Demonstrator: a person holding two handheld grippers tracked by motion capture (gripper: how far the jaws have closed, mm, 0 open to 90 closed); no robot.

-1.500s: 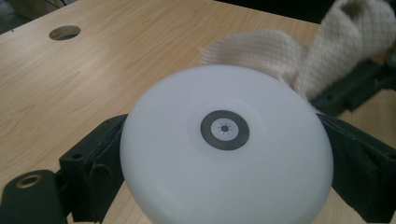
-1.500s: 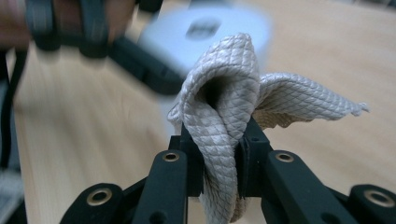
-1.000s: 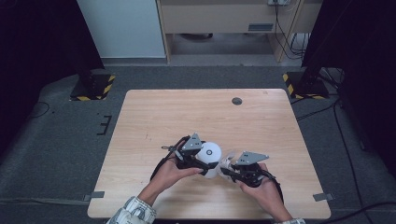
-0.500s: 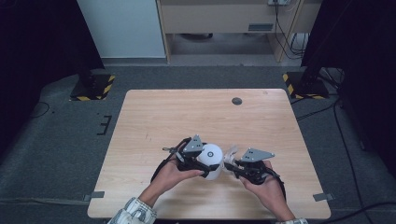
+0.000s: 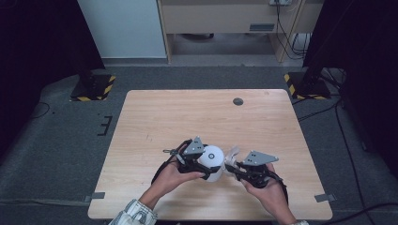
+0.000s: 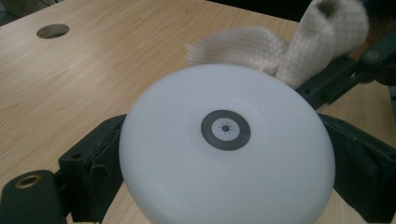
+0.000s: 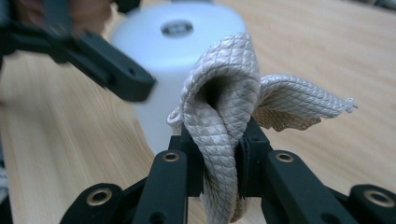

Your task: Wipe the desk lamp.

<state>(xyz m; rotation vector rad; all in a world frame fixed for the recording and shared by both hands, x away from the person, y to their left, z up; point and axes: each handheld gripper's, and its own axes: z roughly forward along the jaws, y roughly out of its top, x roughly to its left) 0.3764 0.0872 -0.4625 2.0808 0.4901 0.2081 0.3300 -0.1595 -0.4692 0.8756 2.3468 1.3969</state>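
Now wiping: left gripper [image 5: 199, 161] clamps the white jar [image 6: 226, 149] between its jaws, right gripper [image 7: 219, 154] pinches a cloth [image 7: 224, 112] beside the jar's side; next, likely, press cloth on and rub.

High overhead view; two close tong-mounted views sharing the white cup [image 5: 212, 161].

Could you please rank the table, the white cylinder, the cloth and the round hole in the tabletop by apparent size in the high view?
1. Table.
2. White cylinder.
3. Cloth.
4. Round hole, about cloth-sized; too close to rank firmly.
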